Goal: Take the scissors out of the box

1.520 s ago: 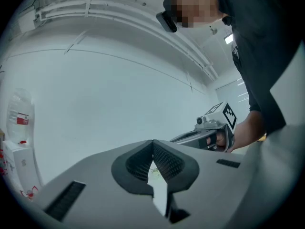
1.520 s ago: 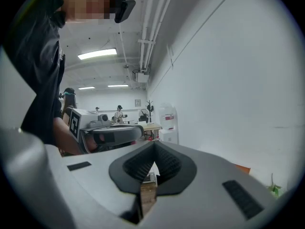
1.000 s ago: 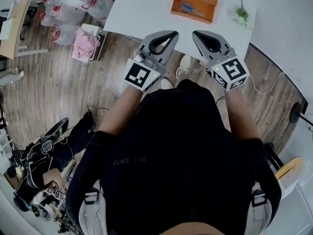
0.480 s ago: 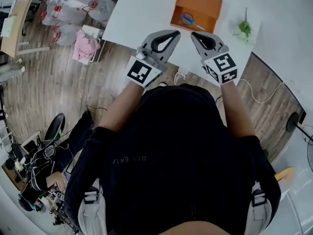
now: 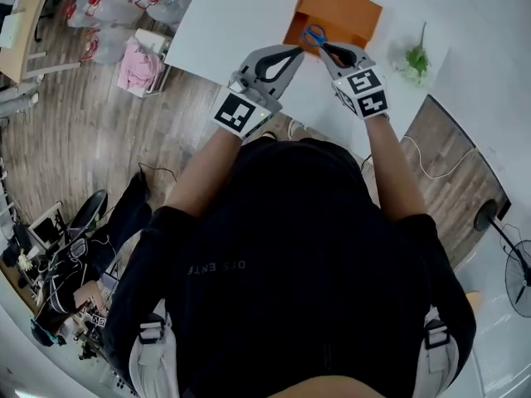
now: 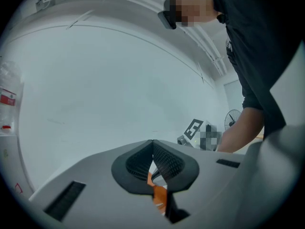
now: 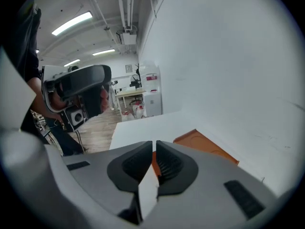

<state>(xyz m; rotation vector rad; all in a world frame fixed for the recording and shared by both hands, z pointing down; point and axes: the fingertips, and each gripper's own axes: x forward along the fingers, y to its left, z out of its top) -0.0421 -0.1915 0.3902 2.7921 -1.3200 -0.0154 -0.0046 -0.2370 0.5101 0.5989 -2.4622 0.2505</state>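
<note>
A: Where is there open room?
B: Left of the box the white table lies bare out to its edge. A plant stands to the right, and wood floor lies beyond the near edge.
A: The scissors?
B: Blue-handled, lying in the box's near-left corner.
A: Jaws?
B: The left gripper, just beside the box, is closed and empty. The right gripper, at the box's near rim, has just been opening: a narrow gap, nothing in it.

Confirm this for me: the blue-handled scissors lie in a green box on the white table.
The colour is wrong. The box is orange, not green, as the head view shows. The blue-handled scissors do lie in it, on the white table.
</note>
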